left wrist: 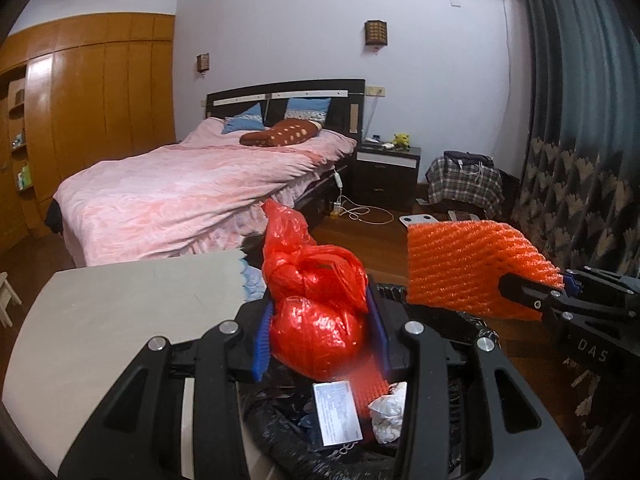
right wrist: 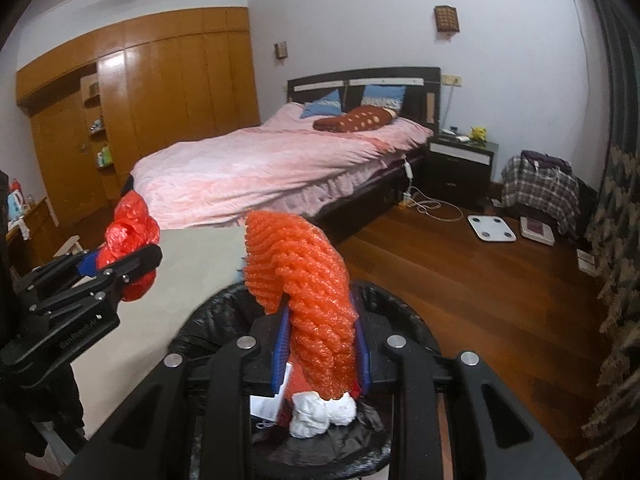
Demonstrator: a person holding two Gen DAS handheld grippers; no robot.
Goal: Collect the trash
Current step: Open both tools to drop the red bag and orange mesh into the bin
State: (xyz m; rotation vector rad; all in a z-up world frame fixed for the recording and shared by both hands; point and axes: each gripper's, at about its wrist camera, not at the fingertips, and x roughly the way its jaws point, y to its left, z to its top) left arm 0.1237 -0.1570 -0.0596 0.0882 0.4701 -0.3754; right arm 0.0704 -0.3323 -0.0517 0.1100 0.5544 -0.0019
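Note:
My left gripper [left wrist: 320, 332] is shut on a knotted red plastic bag [left wrist: 316, 300] and holds it above a bin lined with a black bag [left wrist: 280, 432]. My right gripper [right wrist: 322, 350] is shut on an orange foam fruit net [right wrist: 304, 276], also above the bin [right wrist: 224, 312]. Each gripper shows in the other's view: the right one with the net [left wrist: 460, 268] at the right, the left one with the red bag [right wrist: 130, 240] at the left. Inside the bin lie crumpled white paper [right wrist: 320, 414], a white printed label [left wrist: 336, 412] and a red scrap.
A grey table top [left wrist: 120, 320] lies left of the bin. A bed with a pink cover [left wrist: 192, 196] stands beyond. A nightstand [left wrist: 386, 172], cables, a white scale [right wrist: 491, 229] and a plaid bag [right wrist: 536, 184] are on the wooden floor. A curtain [left wrist: 580, 160] hangs at right.

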